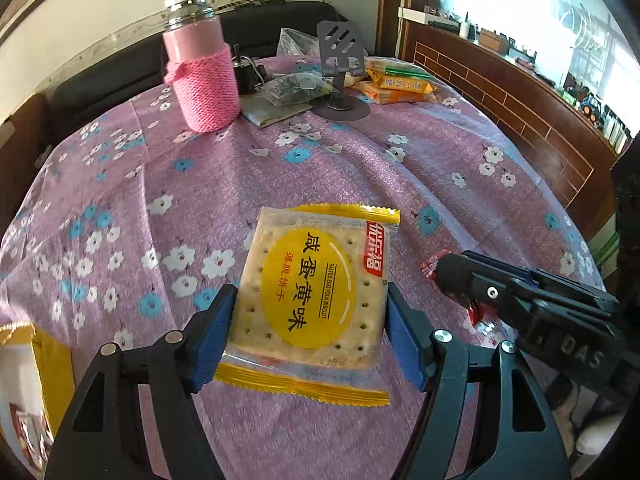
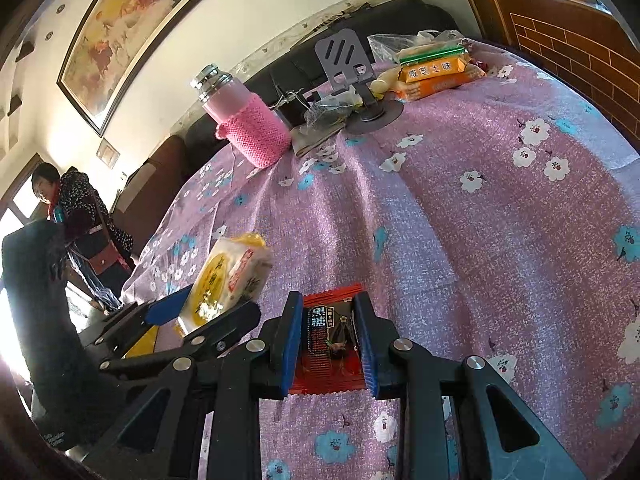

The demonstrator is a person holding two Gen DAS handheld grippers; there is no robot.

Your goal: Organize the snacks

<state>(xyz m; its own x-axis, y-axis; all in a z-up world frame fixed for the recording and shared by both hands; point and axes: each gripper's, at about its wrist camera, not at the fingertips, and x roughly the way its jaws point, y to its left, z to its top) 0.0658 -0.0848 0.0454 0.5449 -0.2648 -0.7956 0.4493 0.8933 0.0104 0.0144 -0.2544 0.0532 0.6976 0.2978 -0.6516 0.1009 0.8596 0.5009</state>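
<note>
Above the flowered cloth (image 1: 360, 168) we hold two snacks aloft: the left gripper (image 1: 308, 320) spans wide across the yellow biscuit pack (image 1: 310, 292), pads on both edges; the right gripper (image 2: 330, 340) is nearly closed on the red candy packet (image 2: 328, 344). We judge the carrying step under way. Next each snack needs a sorting spot, perhaps the yellow box (image 1: 24, 380) at left, then a gentle release.

Between the left gripper's (image 1: 310, 312) blue pads sits a yellow-labelled biscuit packet (image 1: 310, 300), the right gripper (image 2: 330, 340) frames a red candy wrapper (image 2: 330, 340), and beyond lies a purple tabletop (image 1: 360, 176) cloth with white and blue flowers.
</note>
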